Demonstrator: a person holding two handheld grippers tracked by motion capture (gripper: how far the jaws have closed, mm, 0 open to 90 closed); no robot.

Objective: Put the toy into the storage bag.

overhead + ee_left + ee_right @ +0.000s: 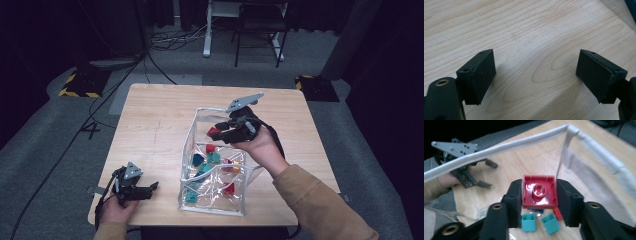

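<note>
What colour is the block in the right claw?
Red. The block sits between the right claw's jaws, clearest in the right gripper view.

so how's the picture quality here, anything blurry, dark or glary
High view: dim, surroundings nearly black, the transparent bag glints and blurs the blocks inside. Left gripper view: evenly lit, wood table grain sharp, soft shadows under the left gripper jaws. Right gripper view: the red block between the right gripper jaws is sharp with slight sheen; the bag's white rim and the far gripper are soft.
</note>
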